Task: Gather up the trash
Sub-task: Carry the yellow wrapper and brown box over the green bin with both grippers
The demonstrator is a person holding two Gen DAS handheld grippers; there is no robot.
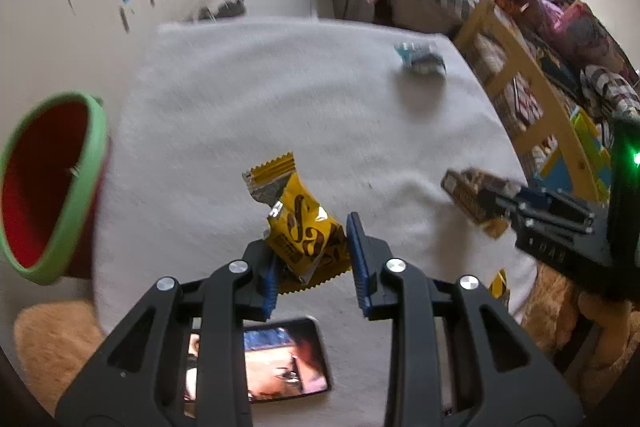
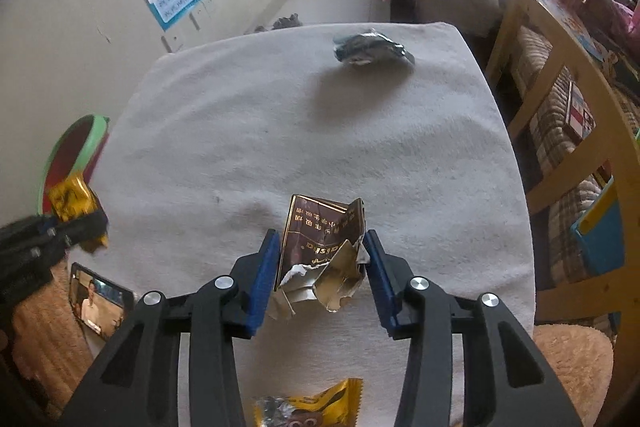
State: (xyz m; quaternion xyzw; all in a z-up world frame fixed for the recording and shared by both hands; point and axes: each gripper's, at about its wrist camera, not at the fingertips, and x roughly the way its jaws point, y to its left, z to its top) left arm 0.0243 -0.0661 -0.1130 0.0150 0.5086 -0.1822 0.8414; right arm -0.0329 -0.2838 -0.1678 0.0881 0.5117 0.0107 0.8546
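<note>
the white towel (image 2: 280, 131) had lots of bare room in the middle, and its far edge was close to the wall. the left gripper (image 1: 311, 259) squeezed a yellow wrapper (image 1: 298, 223), lifted up, its long side pointing away and a bit left. the right gripper (image 2: 320, 267) pinched a torn brown packet (image 2: 320, 243), standing up tall. a crumpled dark wrapper (image 2: 372, 49) lay near the far edge. the red bin (image 1: 44, 179) with a green rim sat off the left edge; nothing showed inside it.
</note>
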